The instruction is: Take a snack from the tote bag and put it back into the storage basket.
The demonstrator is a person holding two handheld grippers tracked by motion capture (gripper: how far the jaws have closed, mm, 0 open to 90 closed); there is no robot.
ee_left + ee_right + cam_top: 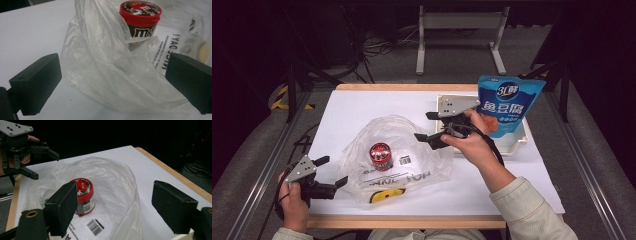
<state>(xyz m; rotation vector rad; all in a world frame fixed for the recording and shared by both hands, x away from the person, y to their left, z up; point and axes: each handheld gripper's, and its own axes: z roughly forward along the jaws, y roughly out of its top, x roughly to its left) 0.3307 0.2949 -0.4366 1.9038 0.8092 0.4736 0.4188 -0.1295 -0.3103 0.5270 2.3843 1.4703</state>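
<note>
Overhead, item by item: a white-topped bench (362, 107) with a wooden edge carries a crumpled clear plastic bag (424, 157) printed with black lettering. Inside the bag stands a small brown candy tub with a red lid (380, 155), upright, near the bag's middle. The left gripper (332, 171) sits at the bench's near left corner, its jaws apart, tips just beside the bag's left edge. The right gripper (428, 126) hovers over the bag's far right side, jaws spread wide with nothing between them. Behind the right hand (472, 145), a blue printed food pouch (508, 102) stands upright in a shallow white tray (522, 142) at the bench's far right.

Left gripper view: two black jaws stand well apart, not pressing anything. The bag (105, 72) bulges between them, folds of film lying on the white bench (30, 32). The tub (140, 18) sits upright within the bag, beyond the jaws, red lid uppermost.

Right gripper view: two black jaws held wide open, empty. Below and between them lies the bag's open mouth (120, 182), with the tub (85, 197) upright inside, partly hidden by the left-hand jaw. A barcode label (95, 227) shows on the film near the tub. The left gripper (37, 161) appears at upper left, jaws parted.
</note>
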